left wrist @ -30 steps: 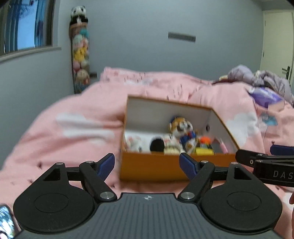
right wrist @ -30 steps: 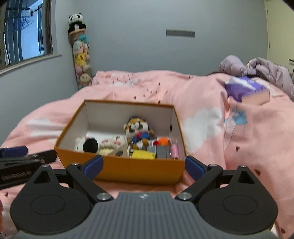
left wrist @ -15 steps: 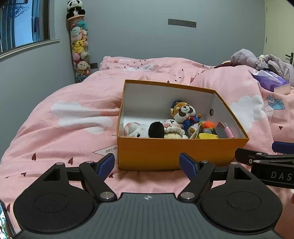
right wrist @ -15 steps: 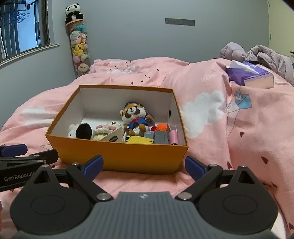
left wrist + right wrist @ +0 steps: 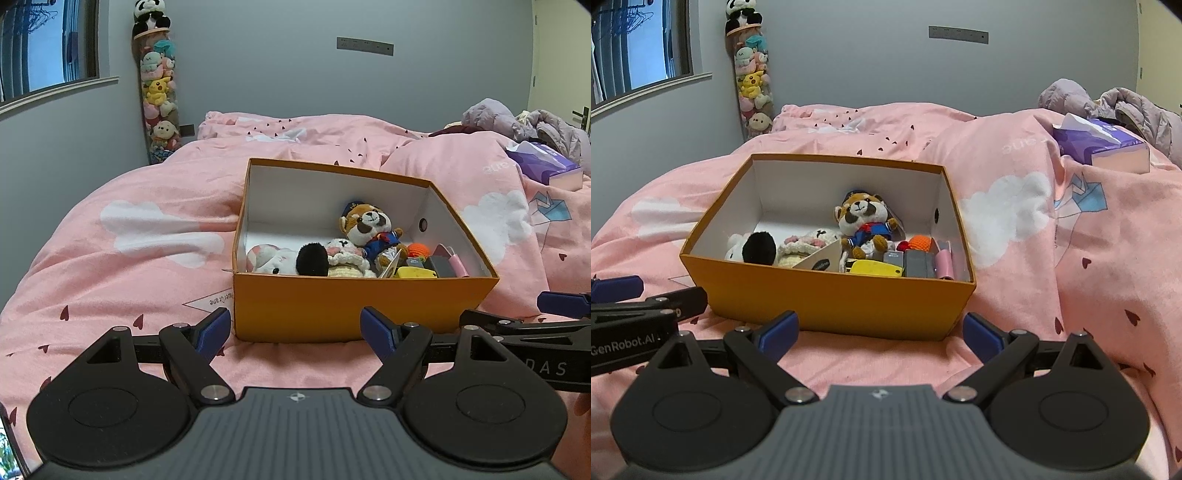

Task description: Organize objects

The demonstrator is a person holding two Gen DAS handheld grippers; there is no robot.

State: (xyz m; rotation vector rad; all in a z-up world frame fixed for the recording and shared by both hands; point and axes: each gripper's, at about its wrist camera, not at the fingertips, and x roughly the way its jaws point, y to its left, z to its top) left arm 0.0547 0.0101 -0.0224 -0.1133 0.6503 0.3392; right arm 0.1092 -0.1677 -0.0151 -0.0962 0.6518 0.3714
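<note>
An open orange box (image 5: 332, 299) (image 5: 827, 299) sits on the pink bed. Inside are a tiger plush in a blue suit (image 5: 369, 229) (image 5: 866, 221), a white plush with a black pom (image 5: 291, 258) (image 5: 753, 249), a cream knitted toy (image 5: 809, 245), an orange ball (image 5: 921, 243), a yellow item (image 5: 875, 267), a grey block (image 5: 918, 264) and a pink item (image 5: 943, 264). My left gripper (image 5: 295, 330) is open and empty just before the box's front wall. My right gripper (image 5: 881, 330) is open and empty, also before the box.
A pink duvet (image 5: 147, 240) covers the bed. A purple tissue box (image 5: 1104, 142) and a lilac jacket (image 5: 1108, 101) lie at the far right. A tall tube of plush toys (image 5: 159, 96) stands by the grey wall. A window (image 5: 48, 48) is at left.
Both grippers have risen and pulled back a little, so the box sits lower and more of its inside shows. Both stay open and empty.
</note>
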